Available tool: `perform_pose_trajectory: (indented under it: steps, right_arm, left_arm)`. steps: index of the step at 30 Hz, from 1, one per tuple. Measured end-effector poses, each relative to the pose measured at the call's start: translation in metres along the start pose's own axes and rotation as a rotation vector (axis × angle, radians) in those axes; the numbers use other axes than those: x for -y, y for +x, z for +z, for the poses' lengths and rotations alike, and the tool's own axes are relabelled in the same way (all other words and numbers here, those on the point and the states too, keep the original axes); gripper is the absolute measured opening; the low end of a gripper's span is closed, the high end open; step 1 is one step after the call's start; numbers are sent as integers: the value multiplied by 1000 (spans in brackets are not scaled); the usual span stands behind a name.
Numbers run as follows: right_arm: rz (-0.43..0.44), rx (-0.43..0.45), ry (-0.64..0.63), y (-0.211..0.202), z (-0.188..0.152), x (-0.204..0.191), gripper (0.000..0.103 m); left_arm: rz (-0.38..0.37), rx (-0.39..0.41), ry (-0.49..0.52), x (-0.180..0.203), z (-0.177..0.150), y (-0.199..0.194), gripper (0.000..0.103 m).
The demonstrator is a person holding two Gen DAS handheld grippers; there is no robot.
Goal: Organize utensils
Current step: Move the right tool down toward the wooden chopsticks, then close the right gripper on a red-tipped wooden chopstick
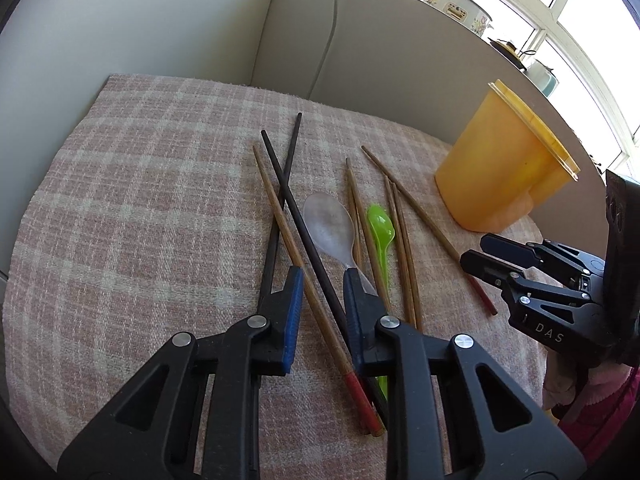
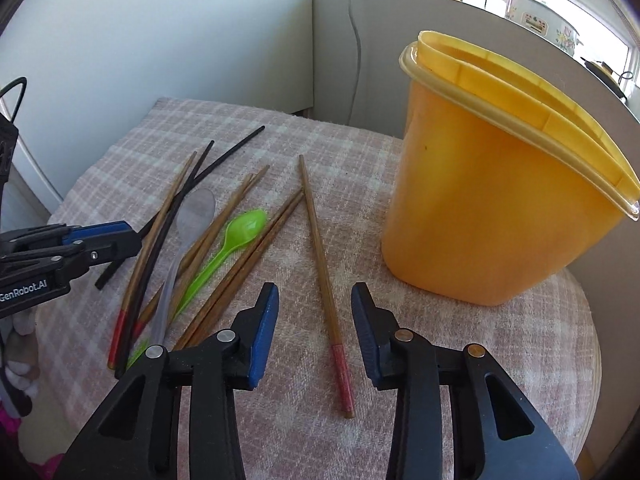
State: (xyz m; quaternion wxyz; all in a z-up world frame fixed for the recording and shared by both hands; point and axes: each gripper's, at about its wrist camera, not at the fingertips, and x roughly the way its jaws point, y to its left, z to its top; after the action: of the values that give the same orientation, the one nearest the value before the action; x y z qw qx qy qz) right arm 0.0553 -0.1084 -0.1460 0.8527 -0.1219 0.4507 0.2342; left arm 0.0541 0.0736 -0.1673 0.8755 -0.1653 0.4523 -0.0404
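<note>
- desk [image 2: 460, 340], plaid cloth cover
- yellow container [image 2: 492, 200] upright, 2 o'clock of utensils
- left claw [image 1: 320, 280] open, straddling brown chopstick [image 1: 304, 272] and black chopstick [image 1: 296, 216]
- right claw [image 2: 315, 300] open over red-tipped chopstick [image 2: 324, 276]
- clear spoon [image 1: 330, 228], green spoon [image 1: 380, 232] among chopsticks, desk centre

Bare checked cloth [image 1: 132, 208] left of the chopstick pile [image 1: 320, 240]; yellow container [image 2: 500, 200] bulking at right.

Wooden chopsticks [image 2: 236, 264], some red-ended, and two black chopsticks [image 2: 160, 236] are lying loosely fanned, partly crossing. A clear spoon [image 2: 188, 224] and a green spoon [image 2: 228, 248] are lying bowl-up among them. A yellow container [image 2: 492, 200] is standing upright, open-topped, beside them.
</note>
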Motion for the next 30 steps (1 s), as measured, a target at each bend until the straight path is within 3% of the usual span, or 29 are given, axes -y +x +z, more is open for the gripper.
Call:
perform_pose_trajectory:
  steps: [6, 24, 30]
  right_arm:
    - [-1, -32, 0, 12, 1, -1, 30]
    - [16, -81, 55, 38, 2, 6, 29]
    - [33, -88, 55, 38, 3, 3, 12]
  left_arm:
    - [13, -14, -11, -4, 2, 12, 20]
    - [-29, -25, -35, -16, 7, 27, 15]
    - [-44, -16, -39, -19, 7, 26, 6]
